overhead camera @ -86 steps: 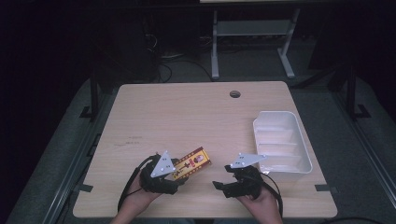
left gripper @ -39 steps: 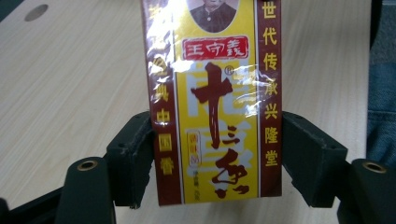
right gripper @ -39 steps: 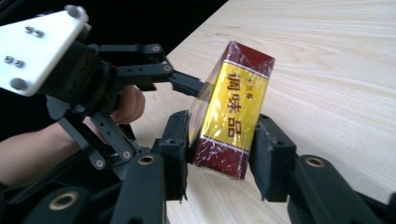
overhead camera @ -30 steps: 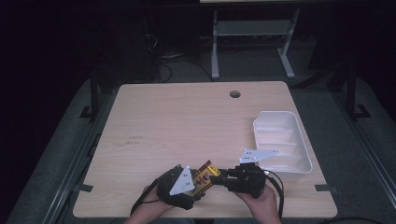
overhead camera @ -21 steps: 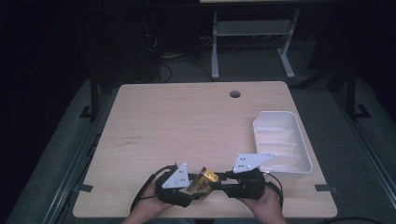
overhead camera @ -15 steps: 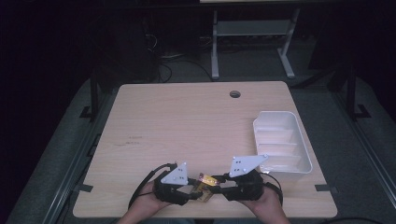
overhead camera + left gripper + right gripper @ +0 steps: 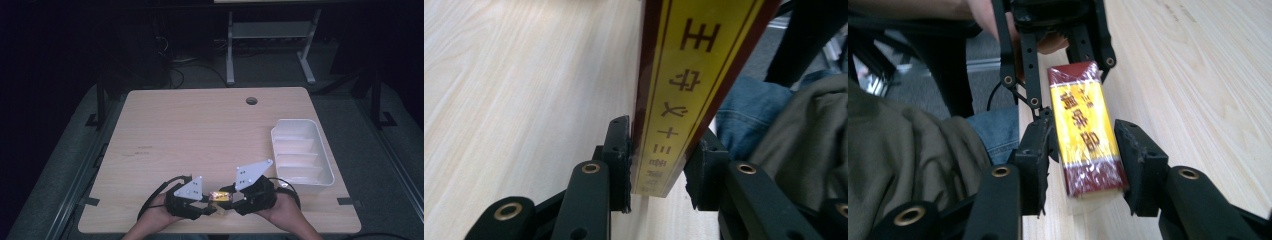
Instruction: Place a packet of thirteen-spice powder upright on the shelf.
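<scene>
A red and yellow wrapped box (image 7: 220,196) with printed characters hangs between the two grippers near the table's front edge. My left gripper (image 7: 212,206) is shut on one end of it. In the left gripper view both pads (image 7: 620,150) press the box (image 7: 689,75), which stands up from my left gripper (image 7: 659,162). My right gripper (image 7: 229,198) faces it from the right. Its jaws have just been opening. In the right gripper view the box (image 7: 1085,130) lies between the fingers of my right gripper (image 7: 1087,157), with a slight gap at the pads (image 7: 1135,155).
A white ribbed tray (image 7: 326,172) stands at the table's right side. A round cable hole (image 7: 251,100) is at the back of the wooden table (image 7: 200,135). The person's lap, in jeans (image 7: 995,130) and an olive garment (image 7: 908,160), lies just past the front edge.
The box has passed from the right gripper's hold to the left's. The left jaws closed on it, the right jaws loosened, and both hands drew back toward the front edge.
</scene>
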The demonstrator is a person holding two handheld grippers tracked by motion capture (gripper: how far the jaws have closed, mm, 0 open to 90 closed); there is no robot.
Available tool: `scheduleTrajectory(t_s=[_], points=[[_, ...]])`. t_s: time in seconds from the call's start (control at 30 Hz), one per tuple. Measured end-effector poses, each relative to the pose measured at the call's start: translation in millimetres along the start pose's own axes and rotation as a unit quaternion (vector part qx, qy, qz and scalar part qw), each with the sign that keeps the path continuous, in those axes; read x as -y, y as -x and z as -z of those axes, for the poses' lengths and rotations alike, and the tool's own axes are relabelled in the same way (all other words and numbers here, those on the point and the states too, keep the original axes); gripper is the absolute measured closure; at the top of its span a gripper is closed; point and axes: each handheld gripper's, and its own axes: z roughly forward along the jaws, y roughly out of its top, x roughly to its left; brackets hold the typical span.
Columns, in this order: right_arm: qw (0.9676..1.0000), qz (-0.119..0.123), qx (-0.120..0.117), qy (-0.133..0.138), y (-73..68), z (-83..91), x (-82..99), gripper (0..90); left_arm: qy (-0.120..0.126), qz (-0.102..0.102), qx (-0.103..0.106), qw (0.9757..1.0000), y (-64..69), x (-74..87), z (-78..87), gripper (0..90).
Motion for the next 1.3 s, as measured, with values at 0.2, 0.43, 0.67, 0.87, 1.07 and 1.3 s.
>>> scheduleTrajectory(t_s=[0.2, 0.43, 0.67, 0.87, 1.07, 1.3], points=[[0.9992, 0.029, -0.004, -0.026, -3.2, -4.9, -8.7, 65.2, -0.003, -0.01, -0.001, 0.9999, 3.1, 0.1, -0.1, 66.7], [0.998, 0.044, -0.02, -0.041, 0.7, -0.4, -11.5, 68.0, 0.014, -0.003, 0.002, 0.9999, 1.9, 0.2, 2.2, 62.7], [0.9958, 0.059, -0.018, -0.068, 7.8, 10.1, -19.7, 68.1, 0.026, 0.013, -0.021, 0.9994, -3.5, 6.5, 12.8, 52.4], [0.9947, 0.063, -0.022, -0.078, 17.6, 19.0, -24.5, 68.0, 0.033, 0.022, -0.034, 0.9986, -7.4, 9.7, 19.1, 50.1], [0.9919, 0.068, -0.014, -0.106, 34.5, 33.2, -29.8, 68.0, 0.033, 0.031, -0.051, 0.9977, -11.9, 13.9, 25.3, 47.6], [0.9903, 0.078, 0.003, -0.116, 45.9, 48.6, -35.6, 68.0, 0.037, 0.043, -0.071, 0.9959, -17.6, 19.4, 32.3, 45.4]])
